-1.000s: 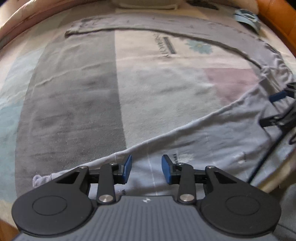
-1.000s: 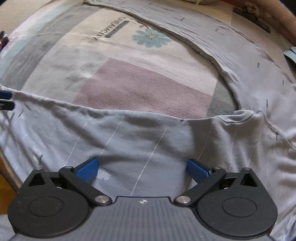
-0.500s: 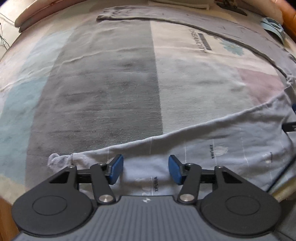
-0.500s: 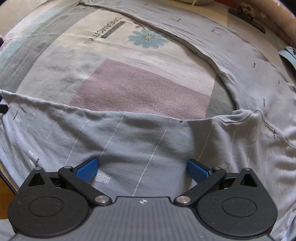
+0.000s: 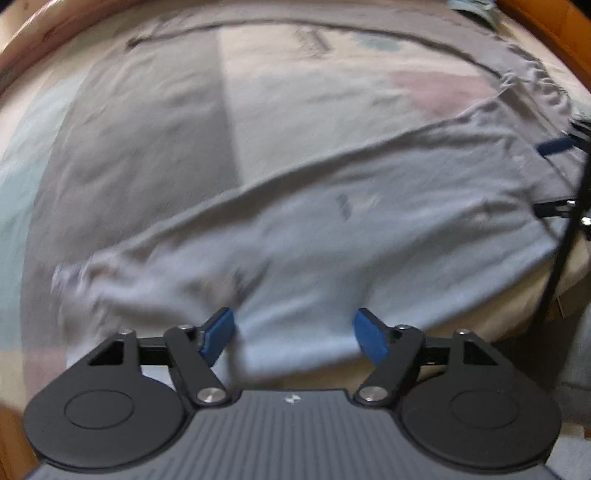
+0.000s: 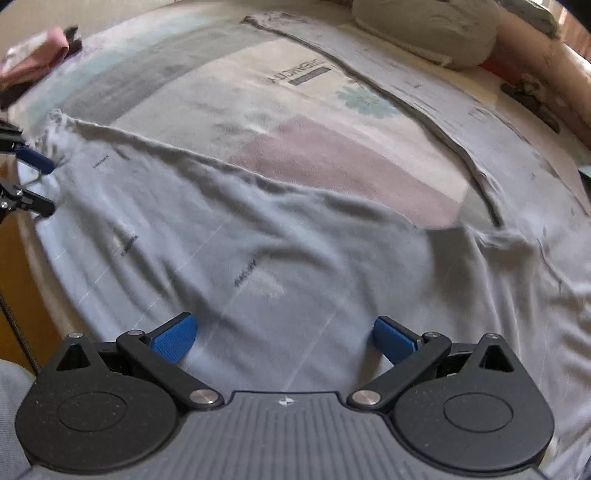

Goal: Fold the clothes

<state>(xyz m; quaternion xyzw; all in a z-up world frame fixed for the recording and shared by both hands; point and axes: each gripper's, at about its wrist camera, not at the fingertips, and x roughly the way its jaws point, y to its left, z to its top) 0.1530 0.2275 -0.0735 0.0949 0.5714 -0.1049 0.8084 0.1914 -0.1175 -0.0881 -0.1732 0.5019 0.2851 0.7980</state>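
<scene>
I am holding both my left gripper (image 5: pixel 293 338) and right gripper (image 6: pixel 284 338) spread apart over the grey garment's (image 6: pixel 258 258) near hem; each should be closing squarely on its edge.

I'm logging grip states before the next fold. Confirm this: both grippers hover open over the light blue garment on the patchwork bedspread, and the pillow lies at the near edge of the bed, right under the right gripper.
One thing is wrong: the pillow lies at the far end of the bed, as the right wrist view shows. The rest holds: left gripper and right gripper are open over the light blue garment on the patchwork bedspread.
</scene>
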